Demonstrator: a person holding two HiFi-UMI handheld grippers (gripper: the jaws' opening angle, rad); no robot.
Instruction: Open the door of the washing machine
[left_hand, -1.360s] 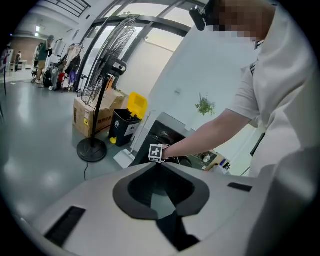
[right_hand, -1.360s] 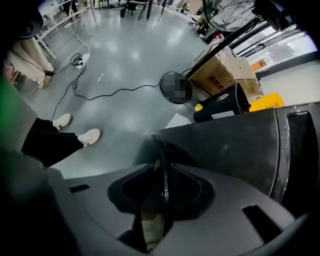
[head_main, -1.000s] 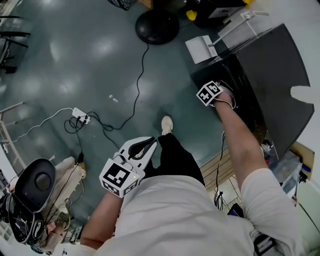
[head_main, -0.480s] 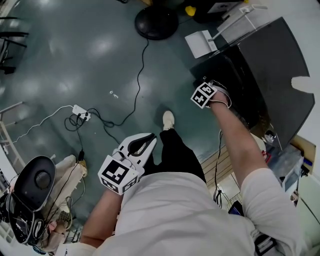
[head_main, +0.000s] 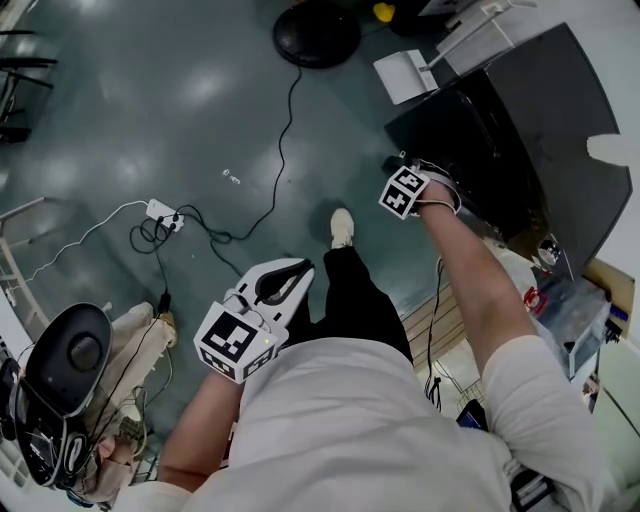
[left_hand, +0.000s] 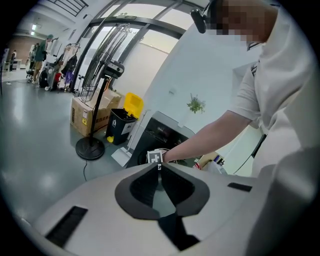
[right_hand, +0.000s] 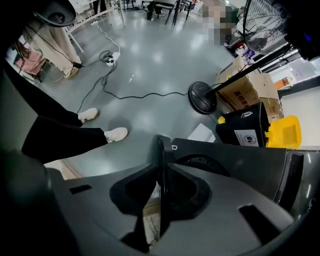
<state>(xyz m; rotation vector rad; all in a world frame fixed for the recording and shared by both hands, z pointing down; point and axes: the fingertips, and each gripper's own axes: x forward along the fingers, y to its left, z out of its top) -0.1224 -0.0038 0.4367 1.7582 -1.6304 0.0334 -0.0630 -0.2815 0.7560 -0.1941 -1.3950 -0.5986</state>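
- At the front of the dark washing machine (head_main: 545, 130), the right gripper (right_hand: 161, 167) has just been closing its jaws and clamps the thin edge of the door (right_hand: 160, 142), which stands out from the machine's front.
- The left gripper (left_hand: 159, 166) has its jaws together and empty, above the floor (head_main: 150, 120) near the person's leg (head_main: 350, 300).

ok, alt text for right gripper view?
The right gripper, its jaws having just been closing, clamps the edge of the washing machine door, seen edge-on. The washing machine front sits right; grey floor, fan base and a person's shoes lie beyond.
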